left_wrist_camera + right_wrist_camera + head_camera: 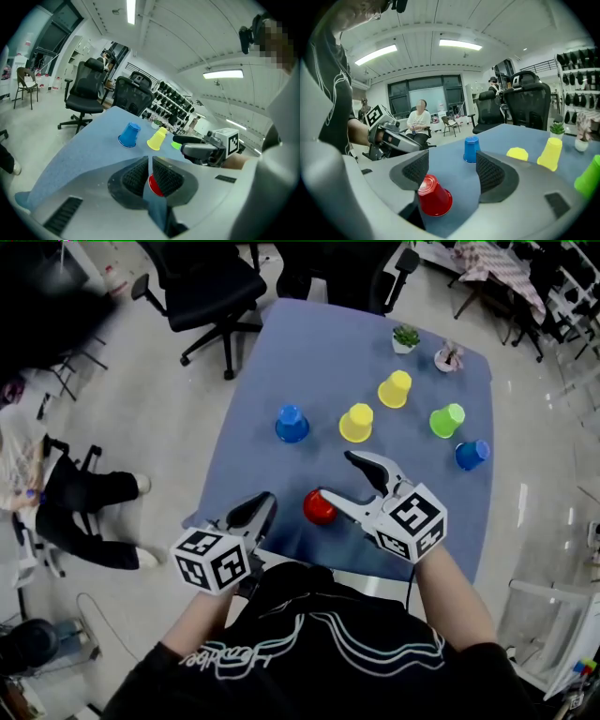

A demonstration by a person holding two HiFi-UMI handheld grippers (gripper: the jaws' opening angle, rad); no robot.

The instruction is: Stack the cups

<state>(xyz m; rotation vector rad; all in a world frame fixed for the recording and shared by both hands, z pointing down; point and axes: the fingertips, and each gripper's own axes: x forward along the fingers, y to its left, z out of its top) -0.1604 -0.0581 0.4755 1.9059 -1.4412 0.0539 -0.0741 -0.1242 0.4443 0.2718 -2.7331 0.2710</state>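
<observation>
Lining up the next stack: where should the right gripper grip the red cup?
Probably the tapered side wall at mid-height, coming in level from the near side: the red cup stands upside down, rim down, with open space around it.

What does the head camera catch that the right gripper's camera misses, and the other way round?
Only the head view: a second blue cup near the right edge of the table. Only the right gripper view: the ceiling lights. Both: the red cup, the other blue cup, two yellow cups, the green cup and the left gripper.
</observation>
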